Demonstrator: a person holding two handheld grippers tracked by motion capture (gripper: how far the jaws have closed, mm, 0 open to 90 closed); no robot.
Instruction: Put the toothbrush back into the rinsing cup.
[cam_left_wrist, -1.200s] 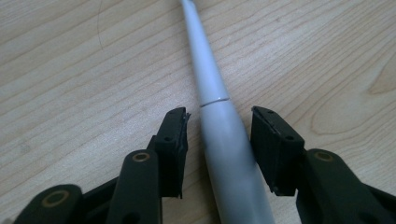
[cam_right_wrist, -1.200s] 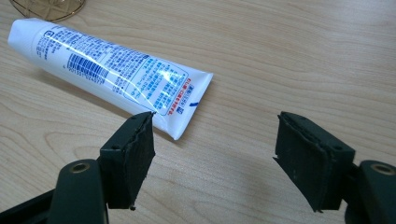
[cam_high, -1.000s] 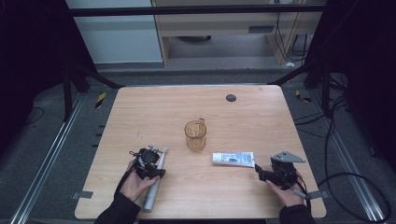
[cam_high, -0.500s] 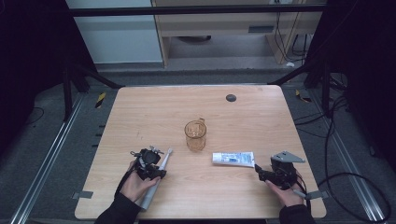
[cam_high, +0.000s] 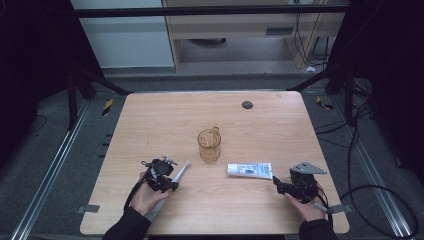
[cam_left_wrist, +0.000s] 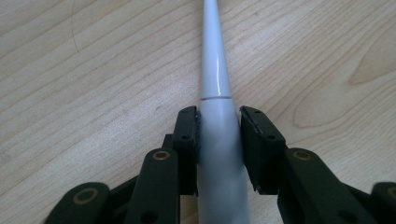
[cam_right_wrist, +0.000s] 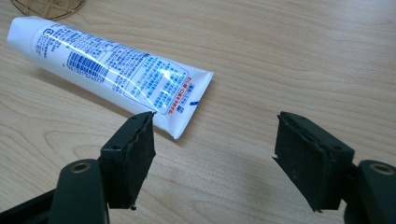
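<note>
A white electric toothbrush (cam_high: 181, 169) lies on the wooden table (cam_high: 165, 120), its head pointing toward an amber see-through cup (cam_high: 209, 145). My left gripper (cam_high: 169, 179) straddles its handle (cam_left_wrist: 215, 65). The left gripper's jaws (cam_left_wrist: 219, 116) have just been closing: one pad touches the handle, while a thin gap shows at the other. A white toothpaste tube (cam_high: 250, 170) lies right of the cup. My right gripper (cam_high: 278, 184) is open just behind the tube's crimped end (cam_right_wrist: 187, 98), with bare table between its fingers (cam_right_wrist: 215, 126).
A small black disc (cam_high: 247, 104) sits near the table's far edge. The cup's base (cam_right_wrist: 46, 5) shows just past the tube's far end. Dark floor, cables and metal rails surround the table.
The left gripper's jaws have drawn in around the toothbrush handle. Both hands, the tube and the cup keep their places.
</note>
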